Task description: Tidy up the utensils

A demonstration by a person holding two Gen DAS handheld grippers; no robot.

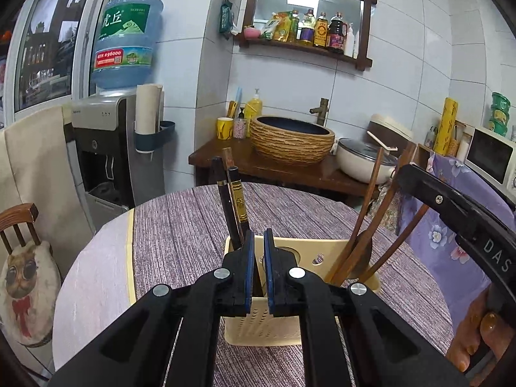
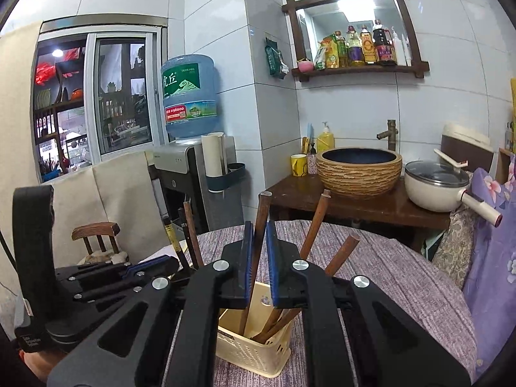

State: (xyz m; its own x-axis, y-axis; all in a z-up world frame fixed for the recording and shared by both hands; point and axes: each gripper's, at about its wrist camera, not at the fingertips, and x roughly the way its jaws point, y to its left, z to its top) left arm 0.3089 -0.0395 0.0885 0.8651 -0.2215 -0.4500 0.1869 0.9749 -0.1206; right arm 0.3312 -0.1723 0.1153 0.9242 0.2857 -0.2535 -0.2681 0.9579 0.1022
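Note:
A cream plastic utensil holder (image 1: 258,319) stands on the round table; it also shows in the right wrist view (image 2: 254,348). Dark chopsticks (image 1: 230,206) stand in its left compartment. Wooden utensils (image 1: 364,225) lean in its right compartment. My left gripper (image 1: 257,242) hovers over the holder's middle, jaws close together with a narrow gap, nothing held. My right gripper (image 2: 258,235) is above the right compartment, its jaws around a wooden utensil handle (image 2: 262,222). Two more wooden handles (image 2: 317,222) lean to its right.
The table has a purple striped cloth (image 1: 180,225). A wooden chair with a cat cushion (image 1: 22,277) stands at left. A counter with a woven basin (image 1: 292,138) and a white pot (image 1: 361,158) lies behind. A purple floral cloth (image 1: 451,238) is at right.

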